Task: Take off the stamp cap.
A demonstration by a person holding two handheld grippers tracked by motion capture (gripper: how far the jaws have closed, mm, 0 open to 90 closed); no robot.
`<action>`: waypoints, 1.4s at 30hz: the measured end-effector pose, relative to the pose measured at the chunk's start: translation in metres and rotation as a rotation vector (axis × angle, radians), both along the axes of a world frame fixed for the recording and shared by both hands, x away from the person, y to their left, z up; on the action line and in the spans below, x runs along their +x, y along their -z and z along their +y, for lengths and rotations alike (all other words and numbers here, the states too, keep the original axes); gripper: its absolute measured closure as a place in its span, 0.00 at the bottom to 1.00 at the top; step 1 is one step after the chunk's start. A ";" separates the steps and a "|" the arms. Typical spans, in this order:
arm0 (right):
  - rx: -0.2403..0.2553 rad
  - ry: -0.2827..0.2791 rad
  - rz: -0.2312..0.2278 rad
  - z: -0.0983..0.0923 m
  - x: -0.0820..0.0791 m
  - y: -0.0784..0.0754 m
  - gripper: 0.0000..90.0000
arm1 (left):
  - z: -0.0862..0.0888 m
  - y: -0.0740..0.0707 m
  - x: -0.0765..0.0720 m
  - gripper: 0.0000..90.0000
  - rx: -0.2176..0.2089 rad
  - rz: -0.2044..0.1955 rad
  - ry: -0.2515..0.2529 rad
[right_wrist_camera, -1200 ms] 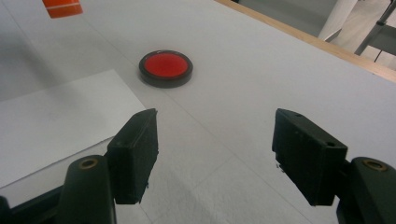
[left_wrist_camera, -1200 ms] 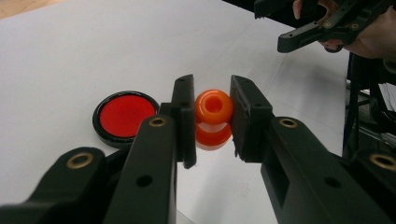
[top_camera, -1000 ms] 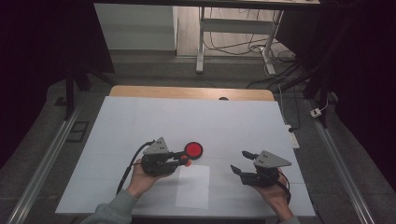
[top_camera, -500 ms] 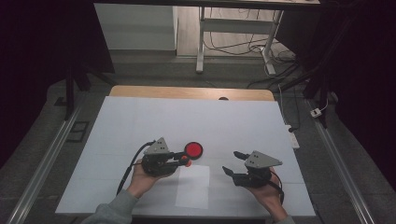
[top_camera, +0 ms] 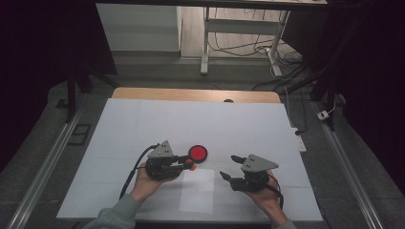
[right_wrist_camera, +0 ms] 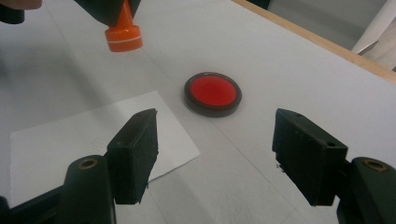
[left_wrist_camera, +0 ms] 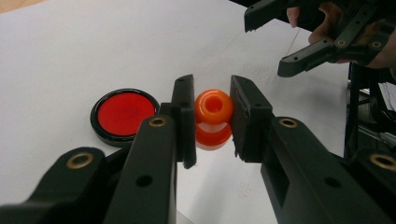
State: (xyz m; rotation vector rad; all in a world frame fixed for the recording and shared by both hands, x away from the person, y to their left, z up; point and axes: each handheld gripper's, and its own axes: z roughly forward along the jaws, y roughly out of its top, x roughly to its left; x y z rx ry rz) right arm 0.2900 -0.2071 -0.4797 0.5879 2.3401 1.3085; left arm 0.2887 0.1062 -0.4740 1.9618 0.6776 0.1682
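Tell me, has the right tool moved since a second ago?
Yes. In the high view the right tool has slid left across the table, closer to the paper sheet and the red pad, which have stayed put.

High view dim, dark at the edges; white paper-covered counter (top_camera: 157, 124) evenly lit, soft shadows. Both gripper views brighter; near black jaws blurred. Glossy orange plastic stamp (left_wrist_camera: 213, 117) sharp, faint glare on the round red black-rimmed ink pad (left_wrist_camera: 122, 114).

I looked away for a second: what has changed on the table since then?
The right gripper, jaws open and empty, has slid left towards the middle of the table. The left gripper stays clamped on the small orange plastic stamp beside the round red ink pad, neither moved.
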 end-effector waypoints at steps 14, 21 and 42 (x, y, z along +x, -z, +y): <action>-0.006 -0.041 0.009 0.019 0.001 0.003 0.34 | -0.002 0.001 0.000 0.80 0.004 0.002 0.007; -0.007 -0.056 0.008 0.029 0.000 0.004 0.34 | -0.002 0.000 0.000 0.80 0.002 0.000 0.007; -0.020 -0.092 0.018 0.053 0.001 0.006 0.35 | -0.001 0.000 0.000 0.80 -0.009 0.001 0.008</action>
